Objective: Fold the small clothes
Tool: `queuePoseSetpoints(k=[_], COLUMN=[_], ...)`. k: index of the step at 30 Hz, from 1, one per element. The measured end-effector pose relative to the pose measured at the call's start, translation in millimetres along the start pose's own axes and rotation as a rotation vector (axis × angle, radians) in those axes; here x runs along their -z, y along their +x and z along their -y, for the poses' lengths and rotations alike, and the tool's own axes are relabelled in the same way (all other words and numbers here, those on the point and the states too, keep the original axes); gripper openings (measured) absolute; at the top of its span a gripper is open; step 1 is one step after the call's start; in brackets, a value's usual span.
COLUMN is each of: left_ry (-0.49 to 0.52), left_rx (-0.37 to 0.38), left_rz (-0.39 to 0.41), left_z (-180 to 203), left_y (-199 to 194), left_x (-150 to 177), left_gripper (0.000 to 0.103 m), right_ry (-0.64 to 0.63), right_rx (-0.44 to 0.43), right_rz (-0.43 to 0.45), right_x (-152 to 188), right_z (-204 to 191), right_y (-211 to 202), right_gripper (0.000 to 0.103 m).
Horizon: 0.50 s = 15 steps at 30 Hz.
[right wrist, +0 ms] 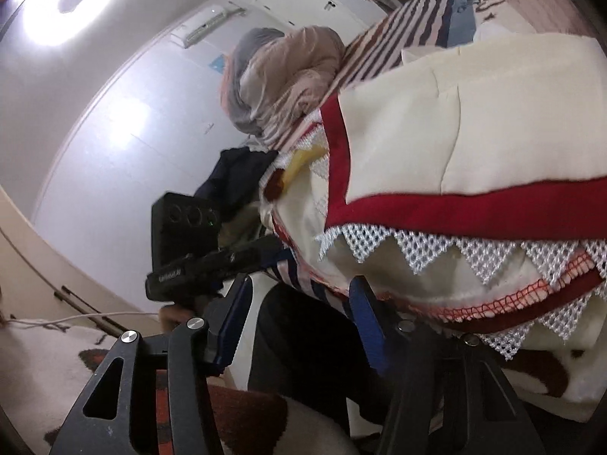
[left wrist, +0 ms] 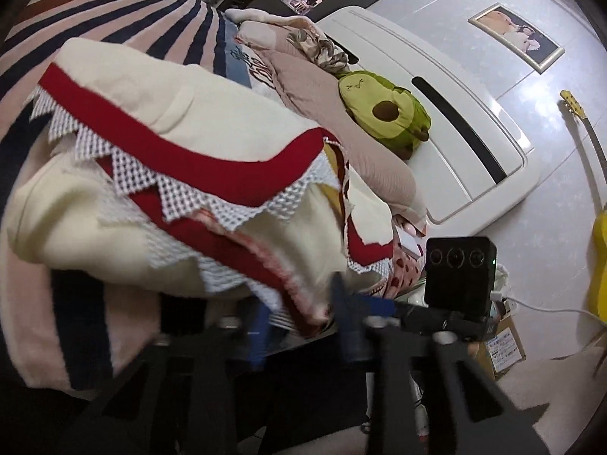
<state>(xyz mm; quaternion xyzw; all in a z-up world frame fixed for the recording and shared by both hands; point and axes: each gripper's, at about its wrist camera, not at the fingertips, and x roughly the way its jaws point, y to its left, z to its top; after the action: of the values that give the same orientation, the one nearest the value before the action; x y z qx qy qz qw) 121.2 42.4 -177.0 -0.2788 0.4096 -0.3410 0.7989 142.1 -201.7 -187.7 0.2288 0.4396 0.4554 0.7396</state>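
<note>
A small cream garment (left wrist: 125,113) with red trim and white zigzag lace lies folded over on the striped bed; it also shows in the right wrist view (right wrist: 474,132). My left gripper (left wrist: 303,322) has its blue-padded fingers (left wrist: 349,322) open around the garment's lower hem, with cloth between them. My right gripper (right wrist: 303,326) is open wide; one blue finger (right wrist: 368,322) touches the garment's lace edge, and the other finger (right wrist: 231,330) stands apart to the left.
A striped blanket (left wrist: 125,11) covers the bed. A green avocado plush (left wrist: 383,113) and beige pillows (left wrist: 341,121) lie near a white headboard (left wrist: 436,94). A yellow guitar (left wrist: 595,227) leans at the wall. A bundled beige blanket (right wrist: 284,76) lies on the bed.
</note>
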Motion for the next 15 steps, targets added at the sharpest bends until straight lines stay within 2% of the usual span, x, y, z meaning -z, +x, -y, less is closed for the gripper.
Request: queuePoseSetpoints(k=[2, 6, 12, 15], left_ry=[0.024, 0.078, 0.156, 0.193], left_rx=[0.001, 0.024, 0.010, 0.004], left_rz=[0.006, 0.050, 0.109, 0.136], left_z=[4.6, 16.6, 33.2, 42.4], left_y=[-0.6, -10.4, -19.4, -22.4], left_x=[-2.5, -12.3, -37.2, -50.1], left_gripper=[0.004, 0.003, 0.002, 0.002], right_ry=[-0.004, 0.011, 0.065, 0.054], right_rx=[0.006, 0.049, 0.039, -0.002], right_rz=[-0.040, -0.090, -0.033, -0.007], right_x=[4.0, 14.5, 8.9, 1.8], right_z=[-1.4, 6.8, 17.9, 15.1], right_y=[4.7, 12.3, 9.7, 6.6], right_gripper=[0.049, 0.050, 0.050, 0.050])
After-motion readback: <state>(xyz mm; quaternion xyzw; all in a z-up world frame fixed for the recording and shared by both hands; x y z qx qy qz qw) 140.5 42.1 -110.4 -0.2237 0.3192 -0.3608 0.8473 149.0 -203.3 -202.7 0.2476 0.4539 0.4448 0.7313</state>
